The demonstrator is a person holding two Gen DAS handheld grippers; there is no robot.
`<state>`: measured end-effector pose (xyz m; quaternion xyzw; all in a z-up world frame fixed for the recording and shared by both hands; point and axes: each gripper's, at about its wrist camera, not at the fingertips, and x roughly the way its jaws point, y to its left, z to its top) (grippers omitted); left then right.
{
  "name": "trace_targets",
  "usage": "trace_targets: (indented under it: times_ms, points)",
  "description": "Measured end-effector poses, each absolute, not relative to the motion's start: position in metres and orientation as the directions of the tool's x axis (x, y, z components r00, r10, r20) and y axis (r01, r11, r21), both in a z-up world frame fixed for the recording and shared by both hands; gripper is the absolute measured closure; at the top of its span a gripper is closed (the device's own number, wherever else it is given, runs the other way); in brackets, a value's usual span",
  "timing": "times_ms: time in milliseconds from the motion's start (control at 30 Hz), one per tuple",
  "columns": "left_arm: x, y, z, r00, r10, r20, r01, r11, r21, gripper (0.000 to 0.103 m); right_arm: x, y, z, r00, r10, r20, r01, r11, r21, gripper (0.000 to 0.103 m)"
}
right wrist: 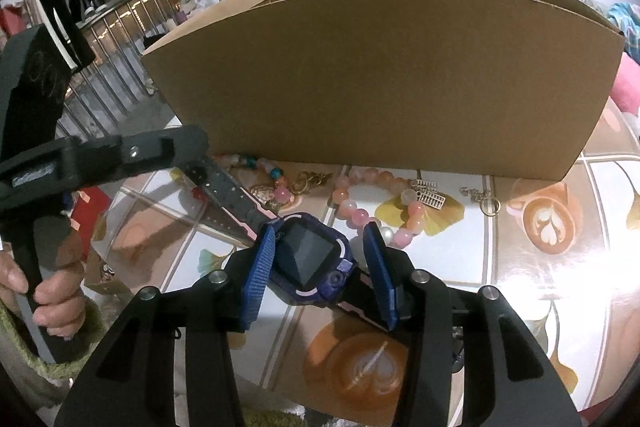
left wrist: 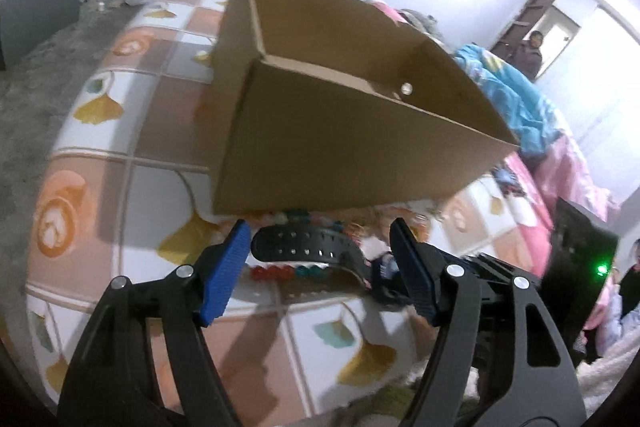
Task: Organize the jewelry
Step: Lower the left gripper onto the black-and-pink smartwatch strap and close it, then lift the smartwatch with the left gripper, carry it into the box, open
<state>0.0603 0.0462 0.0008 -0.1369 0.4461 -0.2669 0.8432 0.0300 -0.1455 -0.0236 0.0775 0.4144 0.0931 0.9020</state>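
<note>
I am in the middle of picking up the watch [right wrist: 310, 259] from the table [right wrist: 540, 287], to go into the cardboard box [right wrist: 380, 79] that stands just behind the jewelry. My right gripper [right wrist: 320, 263] straddles the watch face: the left pad looks pressed against the case, but a slim gap shows at the other pad, so I judge the grip not fully closed. My left gripper [left wrist: 320, 267] is around the black strap [left wrist: 304, 245], its fingers [left wrist: 224, 275] fairly wide and clear of the strap on both sides.

Next, I think, both pairs of fingers need to close firmly, then lift together high enough to clear the box's front wall, with the strap kept from snagging the beads.

The right view shows what else waits on the table: a pink bead bracelet [right wrist: 376, 199], a multicoloured bead strand [right wrist: 260, 167], a gold chain [right wrist: 308, 181] and a key ring [right wrist: 490, 205], all just in front of the box. The left view looks over the rim into the box, whose visible corner seems bare.
</note>
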Motion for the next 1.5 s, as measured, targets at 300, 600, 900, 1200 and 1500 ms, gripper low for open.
trace_targets:
  times_ms: [300, 600, 900, 1200, 1500]
  points:
    - [0.060, 0.015, -0.002, 0.434, -0.570, -0.698, 0.366, 0.819, -0.441, 0.045, 0.024, -0.148, -0.023, 0.653, 0.246, -0.717, -0.116, 0.967, 0.226, 0.058]
    - [0.043, -0.012, 0.004, 0.505, -0.444, -0.740, 0.393, 0.882, -0.260, 0.082, 0.019, -0.155, -0.024, 0.648, 0.263, -0.714, -0.117, 0.962, 0.248, 0.058]
    - [0.023, -0.019, 0.003, 0.537, -0.380, -0.753, 0.410, 0.898, -0.161, 0.083, -0.030, -0.217, -0.004, 0.679, 0.141, -0.721, 0.025, 0.977, 0.214, 0.058]
    - [0.012, -0.024, -0.002, 0.549, -0.349, -0.760, 0.427, 0.898, -0.104, 0.083, -0.026, -0.245, -0.022, 0.639, 0.080, -0.765, 0.152, 0.962, 0.228, 0.064]
    - [0.008, -0.021, -0.006, 0.562, -0.345, -0.752, 0.410, 0.906, -0.110, 0.084, -0.017, -0.266, -0.035, 0.668, 0.316, -0.674, 0.167, 0.818, 0.550, 0.097]
